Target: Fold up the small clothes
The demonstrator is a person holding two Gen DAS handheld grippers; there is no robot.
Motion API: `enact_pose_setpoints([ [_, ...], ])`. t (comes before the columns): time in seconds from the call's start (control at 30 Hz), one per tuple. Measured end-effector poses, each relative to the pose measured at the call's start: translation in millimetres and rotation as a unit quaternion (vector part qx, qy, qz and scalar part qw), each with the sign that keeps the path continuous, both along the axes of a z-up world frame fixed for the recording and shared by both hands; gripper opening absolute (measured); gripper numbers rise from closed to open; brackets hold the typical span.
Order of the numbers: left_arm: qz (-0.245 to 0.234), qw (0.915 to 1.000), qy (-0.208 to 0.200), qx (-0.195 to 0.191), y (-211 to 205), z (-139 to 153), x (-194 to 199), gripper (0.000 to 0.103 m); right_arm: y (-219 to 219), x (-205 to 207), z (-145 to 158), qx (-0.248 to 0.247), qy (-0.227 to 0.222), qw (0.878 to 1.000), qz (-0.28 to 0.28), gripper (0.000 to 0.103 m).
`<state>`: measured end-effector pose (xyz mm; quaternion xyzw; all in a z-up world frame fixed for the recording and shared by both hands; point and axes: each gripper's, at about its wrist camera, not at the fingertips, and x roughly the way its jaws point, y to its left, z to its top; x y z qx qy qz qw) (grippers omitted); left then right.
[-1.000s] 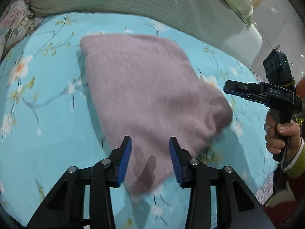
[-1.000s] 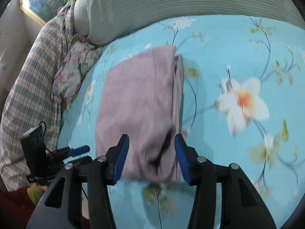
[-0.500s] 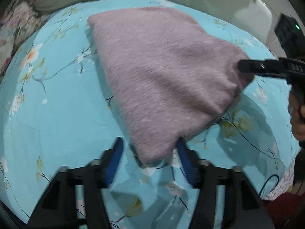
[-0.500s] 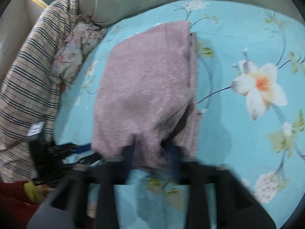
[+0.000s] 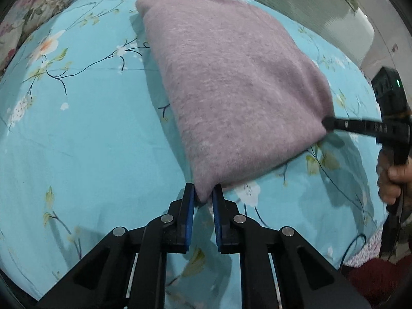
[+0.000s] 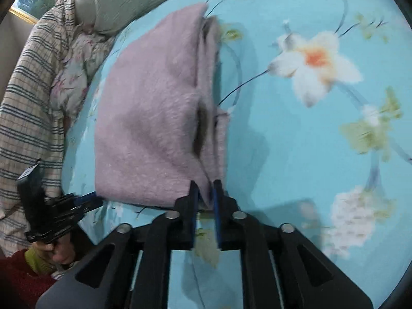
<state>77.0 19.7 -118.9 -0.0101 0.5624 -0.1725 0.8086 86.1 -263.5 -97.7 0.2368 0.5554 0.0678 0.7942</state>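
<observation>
Jaws on both sides have just been closing, so we now have the left gripper (image 5: 203, 193) & right gripper (image 6: 206, 189) each pinching a near corner of the mauve garment (image 5: 231, 82) lying on the floral sheet (image 5: 77, 141), w/ the next fold probably ready to lift.

I work over a bed spread with a turquoise cotton sheet printed with white blossoms and dark twigs (image 5: 85, 134). Beyond the sheet's far edge lies a grey-green ribbed bolster (image 6: 108, 5); beside it sit a faded floral pillow (image 6: 69, 77) and a beige plaid blanket with blue stripes (image 6: 23, 108). A gilt-framed landscape picture (image 6: 33, 2) hangs above them.
</observation>
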Motion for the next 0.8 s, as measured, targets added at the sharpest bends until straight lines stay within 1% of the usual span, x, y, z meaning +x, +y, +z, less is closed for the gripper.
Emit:
enact_pose_setpoints([
  [0.07,-0.012,0.9999,-0.002,-0.013,4,13,-6,0.013,-5,0,21,-0.01,-0.025,1.0,-0.013,0.018],
  [0.13,-0.019,0.9994,-0.012,-0.027,9,26,-9,0.013,-2,7,49,-0.01,-0.074,0.997,-0.026,0.018],
  [0.2,-0.023,0.9983,-0.03,-0.045,11,43,-7,0.013,6,22,63,0.007,-0.105,0.994,-0.024,0.018],
  [0.23,-0.023,0.9976,-0.038,-0.052,10,49,-4,0.014,12,33,63,0.019,-0.105,0.994,-0.015,0.019],
  [0.27,-0.023,0.9973,-0.041,-0.056,8,51,1,0.014,19,46,60,0.027,-0.105,0.994,-0.005,0.019],
  [0.33,-0.022,0.9965,-0.048,-0.065,-1,50,15,0.014,29,66,50,0.024,-0.105,0.994,0.016,0.019],
  [0.4,-0.024,0.9958,-0.052,-0.072,-8,48,26,0.014,36,83,24,0.029,-0.07,0.997,0.016,0.019],
  [0.43,-0.027,0.9954,-0.052,-0.077,-13,48,31,0.014,34,86,13,0.019,-0.053,0.998,0.011,0.019],
  [0.47,-0.032,0.9952,-0.041,-0.083,-18,42,36,0.014,32,88,-1,0.004,-0.034,0.999,0.005,0.017],
  [0.5,-0.033,0.9958,-0.032,-0.079,-22,34,39,0.014,28,88,-15,-0.001,-0.02,1.0,0.001,0.015],
  [0.53,-0.034,0.9965,-0.023,-0.074,-24,26,41,0.014,24,86,-23,-0.003,-0.013,1.0,-0.002,0.01],
  [0.57,-0.037,0.9971,-0.009,-0.066,-26,14,43,0.014,20,84,-30,-0.01,-0.011,1.0,-0.008,0.0],
  [0.63,-0.04,0.9979,0.011,-0.05,-25,-5,42,0.013,13,81,-32,0.007,-0.015,1.0,-0.015,0.0],
  [0.67,-0.039,0.9976,0.011,-0.055,-22,-10,40,0.013,14,82,-30,0.004,-0.015,1.0,-0.014,0.0],
  [0.73,-0.033,0.9971,0.013,-0.068,-18,-9,39,0.013,20,85,-26,-0.023,-0.018,1.0,-0.001,0.0],
  [0.8,-0.031,0.997,0.015,-0.07,-16,-7,39,0.013,23,83,-20,-0.035,-0.019,0.999,-0.001,0.0],
])
